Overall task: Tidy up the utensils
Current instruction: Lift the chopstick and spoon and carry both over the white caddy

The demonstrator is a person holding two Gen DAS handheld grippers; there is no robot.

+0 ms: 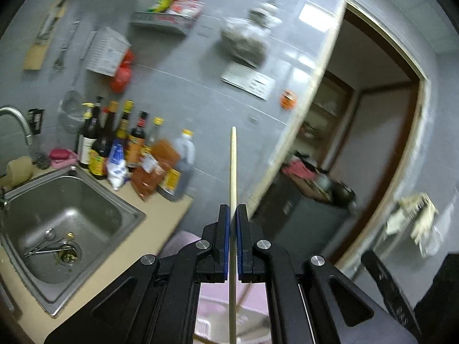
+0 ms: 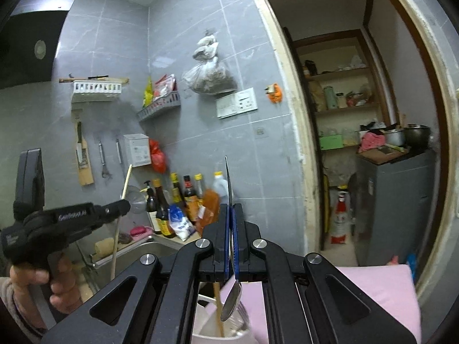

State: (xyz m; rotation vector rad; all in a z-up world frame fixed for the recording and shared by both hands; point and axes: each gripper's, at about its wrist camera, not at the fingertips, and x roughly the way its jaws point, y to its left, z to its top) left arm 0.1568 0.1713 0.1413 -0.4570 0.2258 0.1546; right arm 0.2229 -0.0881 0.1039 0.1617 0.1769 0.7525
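My left gripper (image 1: 233, 207) is shut on a pale wooden chopstick (image 1: 233, 166) that stands upright between the blue pads, its tip rising in front of the grey tiled wall. In the right wrist view that same left gripper (image 2: 126, 205) is at the left with the chopstick (image 2: 126, 180) slanting through it, held by a person's hand (image 2: 40, 281). My right gripper (image 2: 230, 209) is shut on a metal spoon (image 2: 233, 304), handle up and bowl hanging down over a white utensil holder (image 2: 206, 324) that holds a wooden stick. A few metal spoons (image 1: 47, 243) lie in the steel sink (image 1: 86, 189).
Sauce bottles (image 1: 114, 143) crowd the counter behind the sink, beside a tap (image 1: 17, 120). Wall racks, a hanging bag (image 2: 208, 77) and hung tools line the tiles. An open doorway (image 2: 358, 114) at the right leads to shelves and a grey cabinet (image 2: 401, 200). A pink cloth (image 2: 378, 295) lies below.
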